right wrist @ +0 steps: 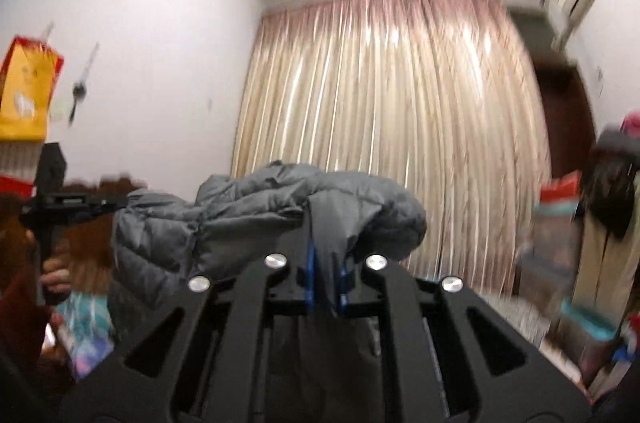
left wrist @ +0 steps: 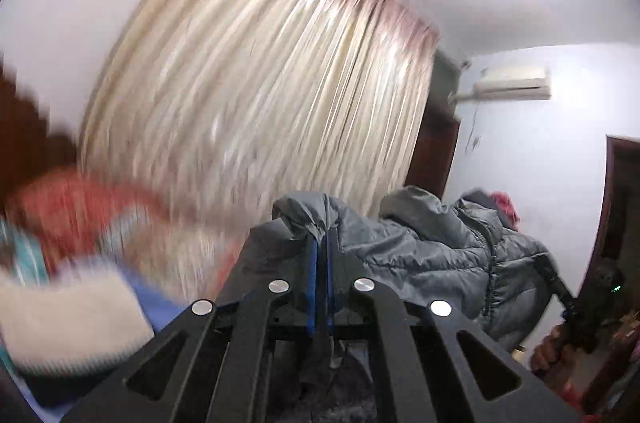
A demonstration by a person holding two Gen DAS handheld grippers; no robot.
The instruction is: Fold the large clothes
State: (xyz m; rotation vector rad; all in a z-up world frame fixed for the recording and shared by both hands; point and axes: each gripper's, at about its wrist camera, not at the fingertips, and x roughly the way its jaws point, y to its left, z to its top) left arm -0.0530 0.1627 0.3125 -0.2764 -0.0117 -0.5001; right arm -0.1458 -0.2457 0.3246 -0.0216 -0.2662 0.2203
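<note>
Grey quilted puffer jacket (left wrist: pixel 432 255) hanging in the air between both claws.
Left claw (left wrist: pixel 321 247) and right claw (right wrist: pixel 325 263) are each pinching puffy, stitched fabric; the jacket's length is stretching sideways from claw to claw, before the pleated curtain (right wrist: pixel 392 127).

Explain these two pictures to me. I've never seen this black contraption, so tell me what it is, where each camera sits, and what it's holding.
No robot here: a person holds a hand-held gripper in each hand. Each carries a wide-angle camera looking along its two blue-padded jaws, so the black frame at the bottom of each picture is the tool itself. One view is from the left gripper, the other from the right gripper. Both jaws are shut on a grey padded jacket, lifted in the air between them. Behind hangs a cream curtain; an air conditioner sits on the wall. No surface under the jacket shows, and the surroundings are blurred.
</note>
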